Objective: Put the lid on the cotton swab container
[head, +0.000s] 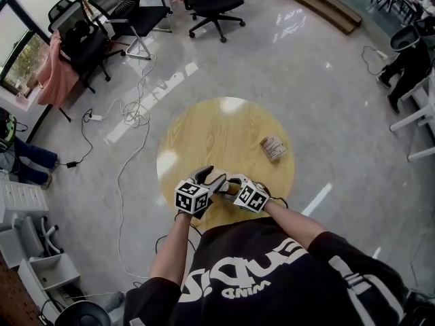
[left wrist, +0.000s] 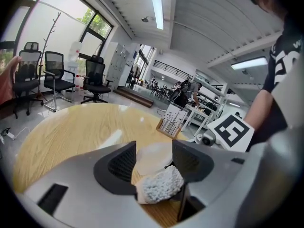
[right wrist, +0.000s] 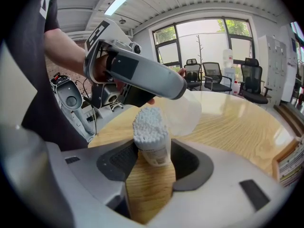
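Round wooden table (head: 224, 131), head view: your two grippers, left gripper (head: 206, 176) and right gripper (head: 228, 185), meet by its near edge. One small box (head: 273, 148) lies well apart, with bare wood beyond. Left gripper view: wide jaws clamp the one lid (left wrist: 152, 156) just beside the cotton swab container (left wrist: 159, 186). Right gripper view: jaws grip that container's body.

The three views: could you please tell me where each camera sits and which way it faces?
Head view: on the person's head, looking steeply down at the round table; torso, forearms, left gripper and right gripper show.
Left gripper view: rides that gripper, facing along its jaws closed on the lid; right arm shows.
Right gripper view: rides that gripper, along jaws gripping the cotton swab container; left arm shows.
Both gripper views share lid, container, table.
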